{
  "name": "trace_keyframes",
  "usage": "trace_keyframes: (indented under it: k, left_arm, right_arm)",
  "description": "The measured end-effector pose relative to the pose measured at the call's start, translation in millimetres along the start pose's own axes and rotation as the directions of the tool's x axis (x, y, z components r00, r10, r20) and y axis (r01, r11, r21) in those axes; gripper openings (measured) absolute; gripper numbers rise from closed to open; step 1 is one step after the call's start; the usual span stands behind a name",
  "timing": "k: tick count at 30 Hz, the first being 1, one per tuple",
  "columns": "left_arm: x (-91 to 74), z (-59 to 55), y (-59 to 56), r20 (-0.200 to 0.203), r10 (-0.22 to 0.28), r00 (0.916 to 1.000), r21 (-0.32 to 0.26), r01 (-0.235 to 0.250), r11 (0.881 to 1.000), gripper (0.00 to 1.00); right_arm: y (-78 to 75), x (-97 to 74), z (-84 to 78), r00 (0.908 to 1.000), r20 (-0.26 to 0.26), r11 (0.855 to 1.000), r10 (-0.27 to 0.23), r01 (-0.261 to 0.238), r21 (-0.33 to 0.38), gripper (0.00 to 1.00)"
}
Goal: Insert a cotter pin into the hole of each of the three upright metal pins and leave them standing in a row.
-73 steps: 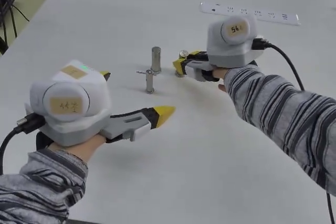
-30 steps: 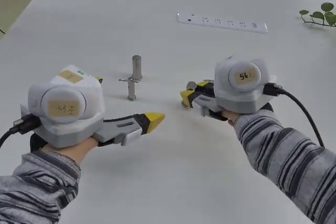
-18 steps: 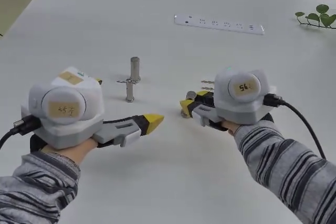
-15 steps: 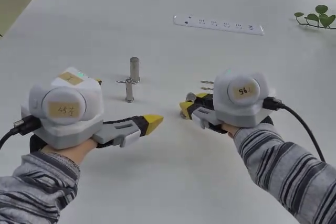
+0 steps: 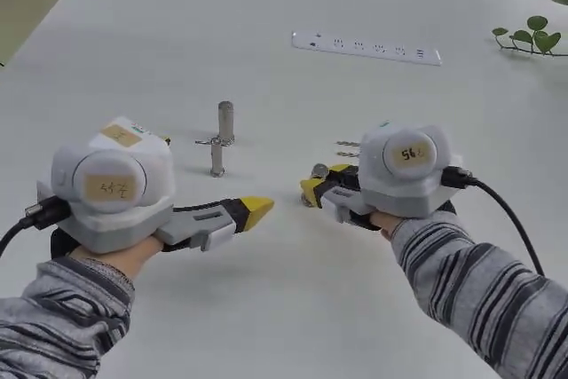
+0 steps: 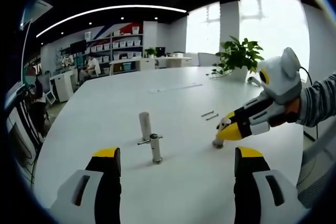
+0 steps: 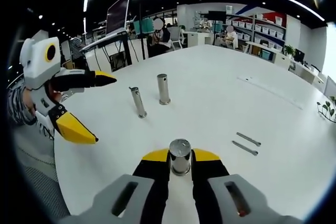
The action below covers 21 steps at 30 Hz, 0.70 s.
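Two metal pins stand upright on the white table (image 5: 293, 308): a taller bare pin (image 5: 225, 122) and, just in front, a pin (image 5: 216, 157) with a cotter pin (image 6: 149, 140) through its hole. My right gripper (image 7: 180, 163) is shut on the third metal pin (image 7: 180, 150), which stands upright on the table to the right of the other two (image 5: 319, 171). My left gripper (image 6: 177, 153) is open and holds nothing, low over the table in front of the two standing pins. Two loose cotter pins (image 5: 348, 148) lie just behind the right gripper.
A white power strip (image 5: 366, 47) lies at the far side of the table. Plant leaves (image 5: 531, 35) reach in at the far right. A black cable (image 5: 506, 210) trails from the right gripper. Shelves, desks and people are far off in the room.
The right gripper has drawn its pin away from the other two, to the right and nearer me. The loose cotter pins now show behind it. The left gripper has stayed open and still.
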<state>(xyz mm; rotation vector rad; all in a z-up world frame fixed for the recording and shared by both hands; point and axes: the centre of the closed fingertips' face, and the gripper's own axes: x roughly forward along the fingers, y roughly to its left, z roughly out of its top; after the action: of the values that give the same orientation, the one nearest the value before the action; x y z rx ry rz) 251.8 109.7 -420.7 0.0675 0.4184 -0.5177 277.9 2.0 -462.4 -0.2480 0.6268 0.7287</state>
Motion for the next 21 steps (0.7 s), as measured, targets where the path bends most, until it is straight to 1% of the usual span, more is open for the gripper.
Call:
trace_keyframes:
  k: [1,2,3,5,6,7,9,11,14,17,19,21]
  left_arm:
    - [0.3,0.6,-0.2,0.003,-0.002,1.0,-0.002,0.002,1.0,0.89]
    - [0.4,1.0,-0.4,0.006,-0.005,1.0,-0.004,0.005,1.0,0.9]
    - [0.5,1.1,-0.4,0.007,-0.005,1.0,-0.005,0.005,1.0,0.91]
    - [0.5,1.8,-0.8,0.011,-0.007,0.9999,-0.004,0.007,1.0,0.91]
    - [0.5,2.1,-1.1,0.012,-0.008,0.9999,-0.004,0.008,1.0,0.91]
    - [0.4,2.5,-1.7,0.013,-0.009,0.9999,-0.003,0.009,1.0,0.92]
    - [0.1,3.1,-2.9,0.015,-0.012,0.9998,0.001,0.011,1.0,0.93]
    - [-0.3,4.3,-3.7,0.02,-0.012,0.9997,0.007,0.012,1.0,0.94]
    - [-0.5,5.6,-4.1,0.028,-0.012,0.9995,0.0,0.012,1.0,0.94]
    - [-0.7,4.6,-5.2,0.023,-0.014,0.9996,0.001,0.014,1.0,0.95]
    - [-0.8,4.1,-5.9,0.02,-0.015,0.9997,0.004,0.015,1.0,0.95]
    - [-1.1,4.8,-6.5,0.023,-0.015,0.9996,0.008,0.015,1.0,0.94]
  right_arm:
    - [0.0,-1.8,0.2,1.0,-0.005,1.0,0.005,-0.005,0.008,0.13]
    - [1.2,-4.8,1.3,0.9999,0.0,1.0,0.017,-0.017,0.021,0.14]
    - [2.3,-7.0,1.3,0.9996,0.0,0.999,0.028,-0.028,0.017,0.17]
    - [2.3,-11.5,-0.1,0.9992,-0.011,0.999,0.038,-0.038,0.011,0.18]
    - [2.2,-15.3,-1.4,0.9987,-0.019,0.999,0.048,-0.048,-0.002,0.2]
    - [0.3,-19.0,-3.2,0.9982,-0.033,0.999,0.051,-0.051,-0.005,0.21]
    - [-2.2,-25.3,-4.9,0.9971,-0.043,0.998,0.064,-0.064,-0.007,0.24]
    - [-4.2,-28.9,-6.1,0.9965,-0.052,0.998,0.066,-0.067,-0.01,0.26]
    - [-9.9,-37.4,-7.5,0.9947,-0.069,0.996,0.076,-0.079,-0.036,0.28]
    - [-15.1,-43.7,-8.2,0.9913,-0.095,0.993,0.091,-0.098,-0.066,0.29]
    - [-18.5,-45.3,-8.5,0.9895,-0.106,0.991,0.098,-0.107,-0.083,0.29]
    - [-26.1,-45.7,-9.8,0.9887,-0.119,0.989,0.09,-0.103,-0.107,0.29]
